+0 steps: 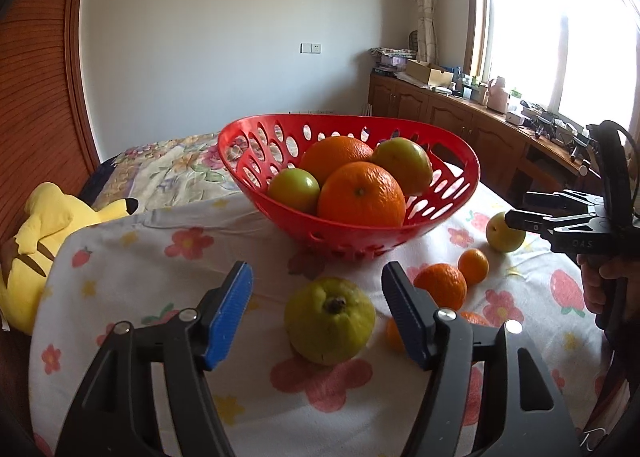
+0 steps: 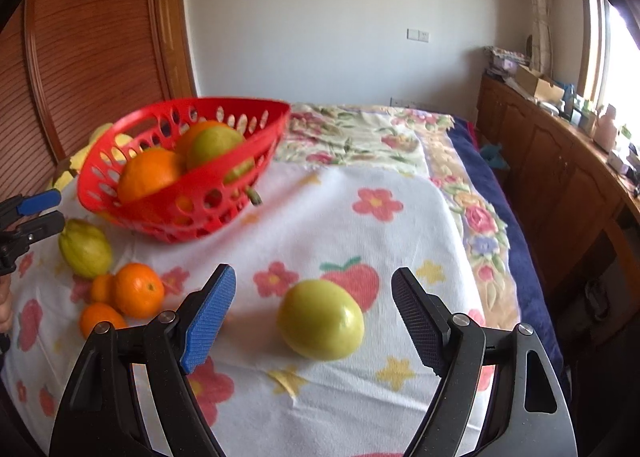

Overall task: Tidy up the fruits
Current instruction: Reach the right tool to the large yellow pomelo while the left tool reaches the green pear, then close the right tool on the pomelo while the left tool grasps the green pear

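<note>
3 mandarins (image 1: 440,285) beside guava (image 1: 330,319), basket (image 1: 256,161) behind

Left gripper (image 1: 316,313) and right gripper (image 2: 314,321) both angle downward, fingers apart.

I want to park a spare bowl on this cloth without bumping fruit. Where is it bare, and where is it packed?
Bare: the flowered cloth right of the red basket and beyond the green apple; also the cloth between basket and yellow plush toy. Packed: before the basket, where guava and small oranges cluster.
</note>
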A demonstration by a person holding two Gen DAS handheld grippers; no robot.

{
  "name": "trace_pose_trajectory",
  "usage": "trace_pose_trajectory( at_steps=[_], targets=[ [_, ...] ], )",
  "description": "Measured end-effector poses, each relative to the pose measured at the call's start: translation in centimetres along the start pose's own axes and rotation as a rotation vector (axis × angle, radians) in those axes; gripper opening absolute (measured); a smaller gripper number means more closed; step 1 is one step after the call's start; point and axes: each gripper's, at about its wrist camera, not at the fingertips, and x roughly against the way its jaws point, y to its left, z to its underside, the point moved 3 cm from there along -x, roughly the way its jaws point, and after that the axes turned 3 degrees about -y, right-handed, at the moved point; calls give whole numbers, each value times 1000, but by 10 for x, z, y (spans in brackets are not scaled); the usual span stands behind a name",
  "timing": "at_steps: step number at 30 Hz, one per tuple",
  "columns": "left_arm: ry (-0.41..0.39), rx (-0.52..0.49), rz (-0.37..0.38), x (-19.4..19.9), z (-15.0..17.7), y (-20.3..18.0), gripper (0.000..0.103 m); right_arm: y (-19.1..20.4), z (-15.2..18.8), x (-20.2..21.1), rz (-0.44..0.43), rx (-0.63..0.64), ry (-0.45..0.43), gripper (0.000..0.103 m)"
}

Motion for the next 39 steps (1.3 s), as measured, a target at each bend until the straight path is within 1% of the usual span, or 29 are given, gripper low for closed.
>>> trace_pose_trajectory(
  at_steps=[3,13,19,24,28,30,31,32,33,39],
  targets=[
    [1,-8,-3,-3,4,-2,68,-4,6,-7,1,-12,14,82],
    [51,-7,7,-19,17,0,68,-8,19,-22,4,-16,57,82],
    [75,-9,12,-24,19,-1,68,-9,21,-25,-4,-16,68,80],
    [82,3,26,-26,20,1,68,-6,20,-27,4,-6,71,72],
    [87,10,36,-28,21,2,68,-5,21,-31,16,-1,87,72],
    [87,15,41,-28,20,3,68,-5,23,-35,35,13,106,70],
    [86,18,43,-28,20,3,68,-5,23,-35,35,17,111,68],
    [86,19,45,-27,20,4,68,-4,24,-36,27,20,115,63],
    [86,21,47,-27,20,5,68,-3,25,-35,17,21,119,56],
    [87,32,59,-28,20,7,68,5,28,-31,14,25,119,56]
  ],
)
